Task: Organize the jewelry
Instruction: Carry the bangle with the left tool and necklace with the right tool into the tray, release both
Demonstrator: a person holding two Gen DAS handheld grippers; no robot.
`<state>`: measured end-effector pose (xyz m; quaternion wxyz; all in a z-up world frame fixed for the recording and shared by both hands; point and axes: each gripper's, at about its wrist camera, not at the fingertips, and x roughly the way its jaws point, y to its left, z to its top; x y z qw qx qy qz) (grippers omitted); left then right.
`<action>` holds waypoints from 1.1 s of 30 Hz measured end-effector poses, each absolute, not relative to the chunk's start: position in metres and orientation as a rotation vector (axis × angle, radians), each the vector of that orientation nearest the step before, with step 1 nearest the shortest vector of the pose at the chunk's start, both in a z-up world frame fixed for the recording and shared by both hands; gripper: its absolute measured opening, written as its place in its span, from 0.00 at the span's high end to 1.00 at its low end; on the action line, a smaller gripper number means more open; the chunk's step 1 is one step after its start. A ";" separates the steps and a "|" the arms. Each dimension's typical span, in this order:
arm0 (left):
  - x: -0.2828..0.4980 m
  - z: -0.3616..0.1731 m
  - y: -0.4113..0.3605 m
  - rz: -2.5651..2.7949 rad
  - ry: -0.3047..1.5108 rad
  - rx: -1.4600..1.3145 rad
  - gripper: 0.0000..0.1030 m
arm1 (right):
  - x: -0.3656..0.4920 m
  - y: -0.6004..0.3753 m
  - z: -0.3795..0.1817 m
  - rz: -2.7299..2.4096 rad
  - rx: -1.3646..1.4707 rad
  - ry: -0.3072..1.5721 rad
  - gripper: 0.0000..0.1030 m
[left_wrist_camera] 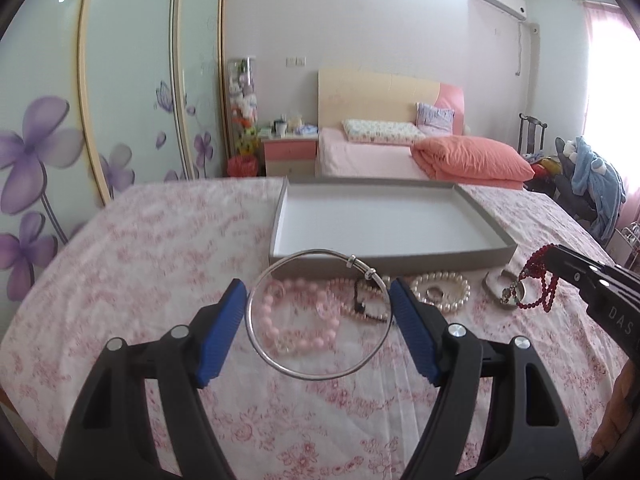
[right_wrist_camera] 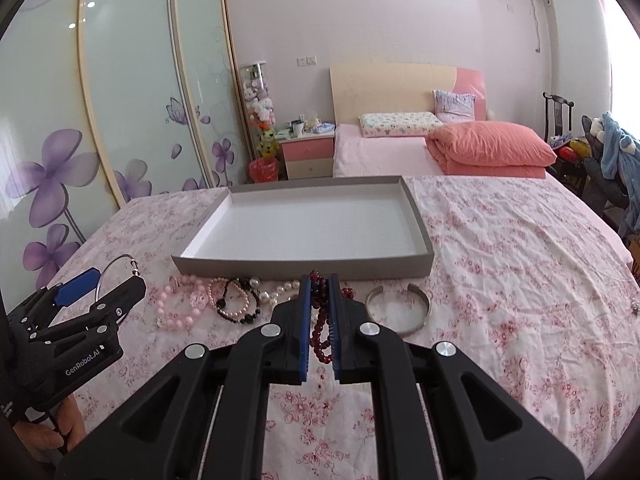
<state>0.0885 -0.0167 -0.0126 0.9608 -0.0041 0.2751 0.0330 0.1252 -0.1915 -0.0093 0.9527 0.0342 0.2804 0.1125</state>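
My left gripper (left_wrist_camera: pixel 318 296) is shut on a thin silver bangle (left_wrist_camera: pixel 316 376), held across its width between the blue pads above the floral cloth. It also shows at the left of the right wrist view (right_wrist_camera: pixel 100 292). My right gripper (right_wrist_camera: pixel 319 284) is shut on a dark red bead strand (right_wrist_camera: pixel 322 332) that hangs between the pads; it also shows in the left wrist view (left_wrist_camera: pixel 540 284). A grey tray (left_wrist_camera: pixel 384 259) with a white floor stands just beyond. On the cloth lie a pink bead bracelet (left_wrist_camera: pixel 296 320), a pearl bracelet (left_wrist_camera: pixel 442 290), a black-and-pink bracelet (right_wrist_camera: pixel 236 308) and a silver cuff (right_wrist_camera: pixel 400 308).
The pink floral cloth (right_wrist_camera: pixel 500 280) covers the work surface. Behind it are a bed with an orange quilt (right_wrist_camera: pixel 492 152), a pink nightstand (right_wrist_camera: pixel 308 152) and sliding wardrobe doors (right_wrist_camera: pixel 120 100) on the left. A chair with clothes (right_wrist_camera: pixel 612 160) stands at the right.
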 end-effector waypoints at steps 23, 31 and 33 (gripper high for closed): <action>0.149 0.031 -0.021 0.090 0.417 0.057 0.30 | 0.173 -0.189 0.039 0.187 0.064 0.355 0.91; 0.214 0.022 -0.016 0.099 0.441 0.053 0.30 | 0.236 -0.184 0.028 0.177 0.090 0.400 0.91; 0.231 0.015 -0.014 0.094 0.463 0.047 0.30 | 0.251 -0.183 0.021 0.177 0.098 0.430 0.91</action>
